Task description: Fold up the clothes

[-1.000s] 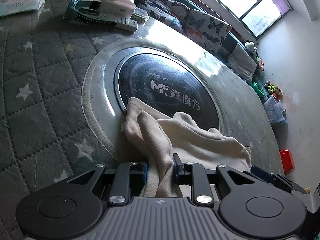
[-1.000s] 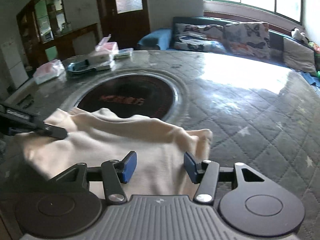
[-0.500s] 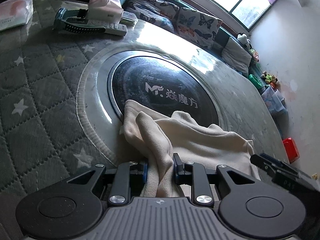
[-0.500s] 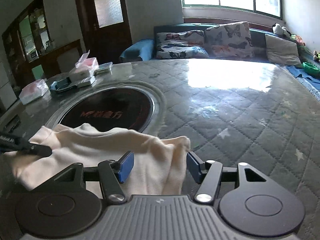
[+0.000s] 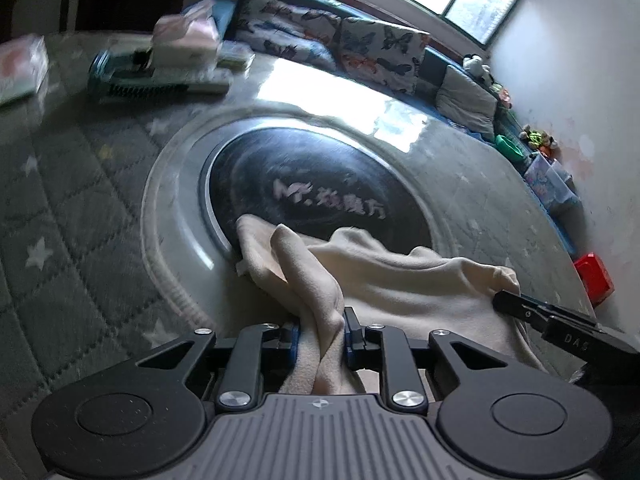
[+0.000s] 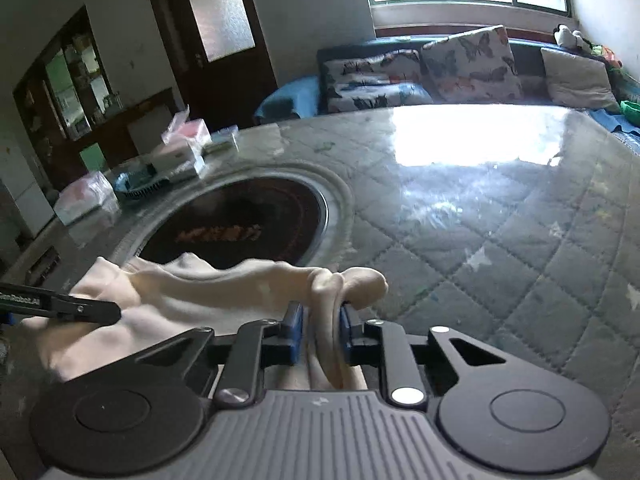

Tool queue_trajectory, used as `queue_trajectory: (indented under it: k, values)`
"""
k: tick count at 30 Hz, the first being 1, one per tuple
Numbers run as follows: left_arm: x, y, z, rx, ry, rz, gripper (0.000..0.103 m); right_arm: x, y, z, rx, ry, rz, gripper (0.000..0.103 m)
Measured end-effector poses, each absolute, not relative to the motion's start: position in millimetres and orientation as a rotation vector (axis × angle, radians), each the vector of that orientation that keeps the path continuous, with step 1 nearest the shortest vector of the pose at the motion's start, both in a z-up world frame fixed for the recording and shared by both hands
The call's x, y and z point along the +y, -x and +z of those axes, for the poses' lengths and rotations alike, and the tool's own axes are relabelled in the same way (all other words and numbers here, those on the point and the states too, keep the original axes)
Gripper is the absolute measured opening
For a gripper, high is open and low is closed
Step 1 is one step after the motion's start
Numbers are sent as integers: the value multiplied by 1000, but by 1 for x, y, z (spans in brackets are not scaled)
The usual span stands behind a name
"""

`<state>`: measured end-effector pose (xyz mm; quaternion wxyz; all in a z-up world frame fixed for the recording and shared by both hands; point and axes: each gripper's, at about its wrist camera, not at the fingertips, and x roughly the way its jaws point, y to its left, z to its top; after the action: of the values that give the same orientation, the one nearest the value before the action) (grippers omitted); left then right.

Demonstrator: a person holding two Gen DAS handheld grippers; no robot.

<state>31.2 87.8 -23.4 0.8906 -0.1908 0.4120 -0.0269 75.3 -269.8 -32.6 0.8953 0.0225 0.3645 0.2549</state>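
A cream garment [image 5: 400, 280] lies bunched at the near edge of the round table, partly over the dark glass disc [image 5: 320, 184]. My left gripper [image 5: 322, 332] is shut on a bunched fold of it. My right gripper [image 6: 320, 328] is shut on the garment's [image 6: 192, 300] other end, with a rolled edge sticking out above the jaws. The right gripper's finger shows at the right of the left wrist view [image 5: 532, 312], and the left gripper's finger at the left of the right wrist view [image 6: 72, 308].
The table has a grey quilted star-pattern cover [image 6: 500, 240] under clear plastic. Tissue boxes, a comb and packets [image 5: 168, 64] sit at its far side. A sofa with butterfly cushions [image 6: 440, 72] stands under the window. A red box [image 5: 594, 278] is on the floor.
My right gripper has closed from open onto the garment's right end and lifted it. The left gripper has kept its hold. Both views have shifted and the cloth has drawn up between the grippers.
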Motion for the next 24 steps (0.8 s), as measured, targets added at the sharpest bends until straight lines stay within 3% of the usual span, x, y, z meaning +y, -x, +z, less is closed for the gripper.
queue_trajectory:
  k: [7, 8, 12, 16, 19, 21, 24]
  values:
    - [63, -43, -4, 814, 351, -101, 20, -292, -67, -5, 674, -60, 493, 12]
    - [58, -46, -1, 811, 346, -108, 20, -296, -66, -1, 661, -59, 482, 6]
    - [38, -59, 4, 799, 328, -136, 20, -314, -69, 13, 634, -64, 440, 1]
    - [26, -66, 2, 802, 317, -143, 20, -329, -74, 15, 639, -49, 410, 2]
    - [31, -66, -2, 814, 316, -128, 20, -332, -75, 1, 675, -47, 419, 12]
    - [37, -66, -5, 827, 324, -115, 20, -330, -76, -10, 700, -55, 427, 32]
    - [46, -65, -9, 841, 338, -103, 20, -328, -81, -24, 725, -69, 414, 42]
